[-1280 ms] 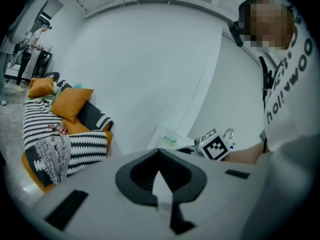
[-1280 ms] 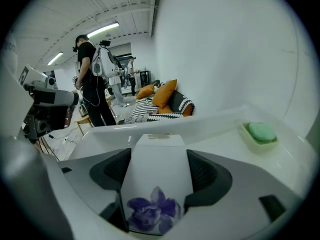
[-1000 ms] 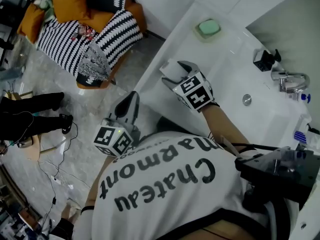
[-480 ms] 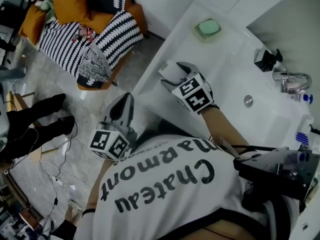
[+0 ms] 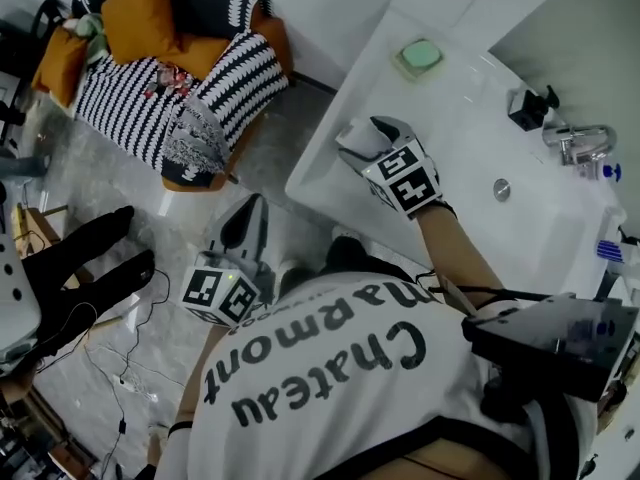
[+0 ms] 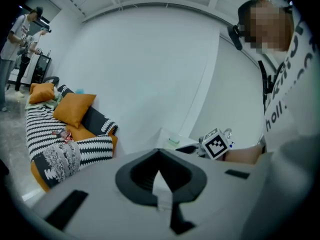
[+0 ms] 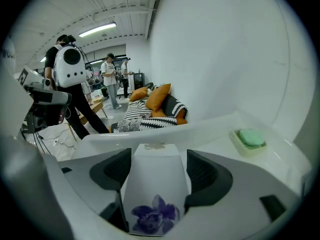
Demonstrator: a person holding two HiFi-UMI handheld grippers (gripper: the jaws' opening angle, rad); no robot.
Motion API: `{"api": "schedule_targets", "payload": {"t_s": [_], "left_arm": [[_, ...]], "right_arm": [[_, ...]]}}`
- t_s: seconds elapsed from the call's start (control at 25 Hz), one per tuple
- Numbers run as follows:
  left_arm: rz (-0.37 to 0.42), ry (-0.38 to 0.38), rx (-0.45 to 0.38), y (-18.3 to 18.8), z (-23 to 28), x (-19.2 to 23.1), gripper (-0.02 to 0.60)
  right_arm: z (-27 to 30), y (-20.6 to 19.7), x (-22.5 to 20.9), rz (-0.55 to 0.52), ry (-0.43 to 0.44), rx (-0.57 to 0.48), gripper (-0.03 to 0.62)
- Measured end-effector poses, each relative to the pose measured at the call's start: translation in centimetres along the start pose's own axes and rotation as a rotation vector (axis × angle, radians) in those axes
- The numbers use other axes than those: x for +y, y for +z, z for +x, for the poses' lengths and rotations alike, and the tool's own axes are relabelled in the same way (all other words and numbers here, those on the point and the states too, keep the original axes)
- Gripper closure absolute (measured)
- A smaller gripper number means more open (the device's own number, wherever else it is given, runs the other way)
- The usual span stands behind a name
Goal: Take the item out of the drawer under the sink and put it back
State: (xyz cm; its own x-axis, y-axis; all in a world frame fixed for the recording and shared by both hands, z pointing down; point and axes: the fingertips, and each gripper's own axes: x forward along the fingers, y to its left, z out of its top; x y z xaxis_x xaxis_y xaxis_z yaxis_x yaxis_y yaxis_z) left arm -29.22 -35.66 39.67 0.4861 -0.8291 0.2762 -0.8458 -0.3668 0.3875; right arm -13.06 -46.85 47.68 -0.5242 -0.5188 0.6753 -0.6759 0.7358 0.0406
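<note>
My right gripper (image 5: 366, 134) is shut on a small white box (image 7: 154, 181) with a purple flower printed on it. It holds the box just above the near left edge of the white sink counter (image 5: 450, 108). In the right gripper view the box fills the gap between the jaws (image 7: 155, 156), which press its two sides. My left gripper (image 5: 248, 213) hangs over the floor beside the counter's corner, its jaws (image 6: 159, 173) shut with nothing in them. The drawer under the sink is hidden by the person's body.
A green soap bar in its dish (image 5: 421, 54) sits at the counter's far end. The faucet (image 5: 578, 143) and the drain (image 5: 501, 189) lie to the right. A striped sofa with orange cushions (image 5: 170, 68) stands on the floor at left, where a bystander's dark legs (image 5: 80, 268) and cables show.
My right gripper has carried the white box a little up and to the right over the counter's edge. The left gripper has barely shifted. The bystander's legs have stepped closer.
</note>
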Motion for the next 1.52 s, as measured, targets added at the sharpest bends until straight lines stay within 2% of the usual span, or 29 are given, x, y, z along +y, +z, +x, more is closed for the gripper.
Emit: {"api": "schedule_targets", "payload": {"t_s": [0.4, 0.48, 0.68, 0.76, 0.88, 1.16, 1.52], "left_arm": [[0.01, -0.05, -0.032, 2.2, -3.6, 2.7, 0.574], [0.02, -0.07, -0.036, 2.6, -4.0, 2.6, 0.574], [0.055, -0.136, -0.043, 2.9, -4.9, 2.3, 0.574], [0.061, -0.158, -0.039, 2.7, -5.3, 2.0, 0.574], [0.074, -0.193, -0.034, 2.6, -5.8, 1.6, 0.574], [0.112, -0.29, -0.027, 2.9, -7.3, 1.1, 0.574], [0.148, -0.433, 0.023, 2.0, -9.2, 0.1, 0.574]], "right_arm": [[-3.3, 3.0, -0.2, 0.072, -0.223, -0.063, 0.258], [-4.1, 3.6, -0.1, 0.079, -0.263, -0.078, 0.347], [-6.0, 4.3, 0.6, 0.115, -0.335, -0.118, 0.432], [-6.8, 4.4, 1.1, 0.133, -0.351, -0.138, 0.482], [-8.1, 4.6, 1.9, 0.165, -0.372, -0.174, 0.522], [-11.4, 5.3, 6.0, 0.305, -0.377, -0.297, 0.565], [-14.3, 5.7, 13.7, 0.345, -0.398, -0.36, 0.582]]}}
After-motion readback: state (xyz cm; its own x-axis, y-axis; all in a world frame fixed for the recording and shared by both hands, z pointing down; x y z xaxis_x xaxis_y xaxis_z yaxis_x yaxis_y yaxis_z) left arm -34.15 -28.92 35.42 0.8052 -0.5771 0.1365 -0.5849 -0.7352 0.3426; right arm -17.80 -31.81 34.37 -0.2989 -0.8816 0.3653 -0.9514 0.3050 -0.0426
